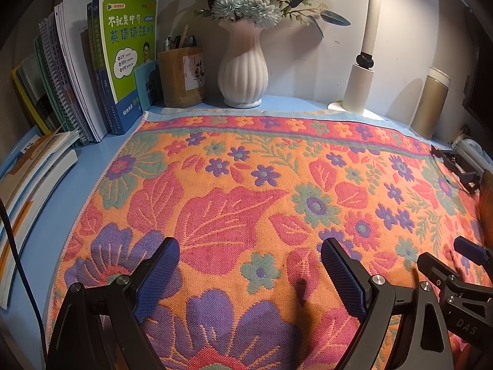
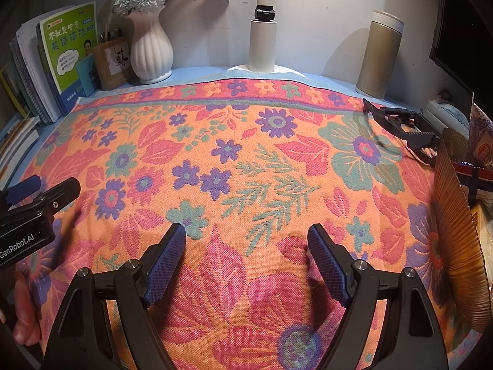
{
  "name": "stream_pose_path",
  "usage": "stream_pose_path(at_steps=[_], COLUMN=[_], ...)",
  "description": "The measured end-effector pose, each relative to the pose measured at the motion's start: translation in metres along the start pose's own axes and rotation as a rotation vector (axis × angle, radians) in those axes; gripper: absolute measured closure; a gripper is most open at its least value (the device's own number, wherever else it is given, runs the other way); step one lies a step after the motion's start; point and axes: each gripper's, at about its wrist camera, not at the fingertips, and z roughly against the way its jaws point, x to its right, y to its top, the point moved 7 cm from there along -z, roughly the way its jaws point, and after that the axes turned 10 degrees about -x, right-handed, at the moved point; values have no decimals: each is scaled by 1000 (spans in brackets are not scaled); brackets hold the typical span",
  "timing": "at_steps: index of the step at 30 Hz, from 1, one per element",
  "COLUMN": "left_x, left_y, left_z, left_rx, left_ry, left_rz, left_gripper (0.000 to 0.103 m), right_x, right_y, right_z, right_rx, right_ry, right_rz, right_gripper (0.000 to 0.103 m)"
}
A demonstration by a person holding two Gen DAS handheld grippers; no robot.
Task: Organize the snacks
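My left gripper (image 1: pixel 250 254) is open and empty, low over the flowered cloth (image 1: pixel 246 185). My right gripper (image 2: pixel 247 240) is also open and empty over the same cloth (image 2: pixel 246 141). A ribbed brown container (image 2: pixel 459 231) stands at the right edge of the right wrist view, with snack packets (image 2: pixel 483 154) inside it; only their tops show. A sliver of the container (image 1: pixel 486 203) shows in the left wrist view. The right gripper's fingers (image 1: pixel 471 251) show at the left view's lower right. The left gripper body (image 2: pixel 34 212) shows at the right view's left edge.
At the back stand books (image 1: pixel 92 71), a wooden pen holder (image 1: pixel 181 77), a white vase with flowers (image 1: pixel 243 64), a white lamp post (image 1: pixel 360 86) and a tan flask (image 2: pixel 379 55). A black plastic frame (image 2: pixel 403 123) lies on the cloth's right side. A dark monitor (image 2: pixel 456 30) is at far right.
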Motion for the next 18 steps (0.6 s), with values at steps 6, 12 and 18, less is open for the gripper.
stream_pose_path(at_steps=[6, 12, 18], left_x=[0, 0, -1], left_y=[0, -1, -1], left_z=[-1, -3, -4], left_rx=[-2, -8, -10], left_ry=[2, 3, 6], left_rz=[-1, -16, -17], left_gripper=[11, 11, 11], right_x=[0, 2, 3], right_y=[0, 0, 0], right_z=[0, -1, 0], right_rx=[-2, 2, 2], right_ry=[0, 0, 1], right_rz=[0, -4, -2], right_gripper=[22, 22, 22])
